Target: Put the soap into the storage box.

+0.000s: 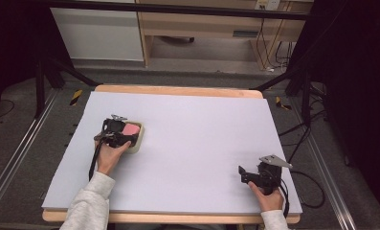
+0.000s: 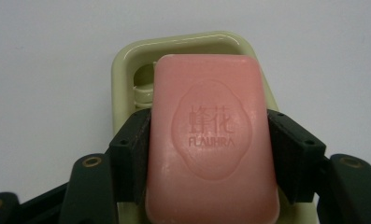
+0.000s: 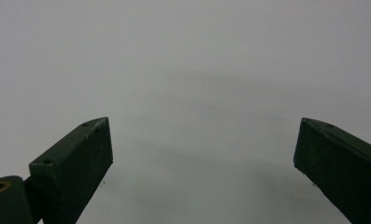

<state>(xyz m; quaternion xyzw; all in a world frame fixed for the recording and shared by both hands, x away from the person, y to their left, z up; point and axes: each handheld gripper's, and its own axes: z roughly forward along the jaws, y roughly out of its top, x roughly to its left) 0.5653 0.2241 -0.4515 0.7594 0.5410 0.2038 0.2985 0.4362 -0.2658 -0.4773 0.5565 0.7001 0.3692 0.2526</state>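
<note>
At the table's (image 1: 187, 124) left, the left gripper (image 2: 211, 140) clamped the pink soap (image 2: 211, 140), likely hard and slippery, by its long sides over the dish (image 2: 127, 60); the right gripper's (image 3: 204, 144) jaws gaped wide, empty.

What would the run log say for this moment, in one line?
left gripper: shut on pink soap bar | soap: over green soap dish | right gripper: open, nothing between jaws, over white table
</note>
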